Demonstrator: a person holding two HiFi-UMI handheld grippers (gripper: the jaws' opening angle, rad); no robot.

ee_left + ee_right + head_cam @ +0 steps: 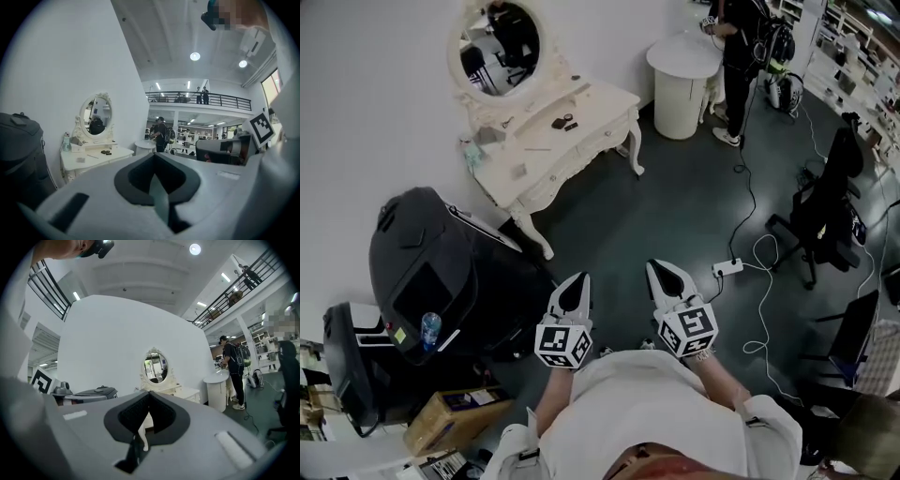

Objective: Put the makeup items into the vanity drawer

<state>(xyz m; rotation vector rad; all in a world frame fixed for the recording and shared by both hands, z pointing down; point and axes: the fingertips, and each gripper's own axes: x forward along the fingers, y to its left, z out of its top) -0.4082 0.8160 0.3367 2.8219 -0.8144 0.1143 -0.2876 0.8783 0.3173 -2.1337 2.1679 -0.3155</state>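
Note:
The white vanity table (581, 117) with its oval mirror (497, 42) stands against the wall, well ahead of me. Small dark makeup items (563, 122) and a pale flat piece (518, 171) lie on its top. Its drawer front looks closed. My left gripper (577, 281) and right gripper (664, 272) are held side by side over the dark floor, far short of the table, both shut and empty. The left gripper view shows the vanity (93, 158) and the dark items (106, 152) beyond the shut left gripper (157, 158). In the right gripper view the mirror (154, 366) is above the shut right gripper (149, 395).
A big black case (441, 272) stands left of me, and a cardboard box (455, 417) sits near my feet. A round white pedestal (682, 80) with a person (741, 47) beside it lies beyond the vanity. A power strip (728, 267), cables and a black chair (825, 206) are to the right.

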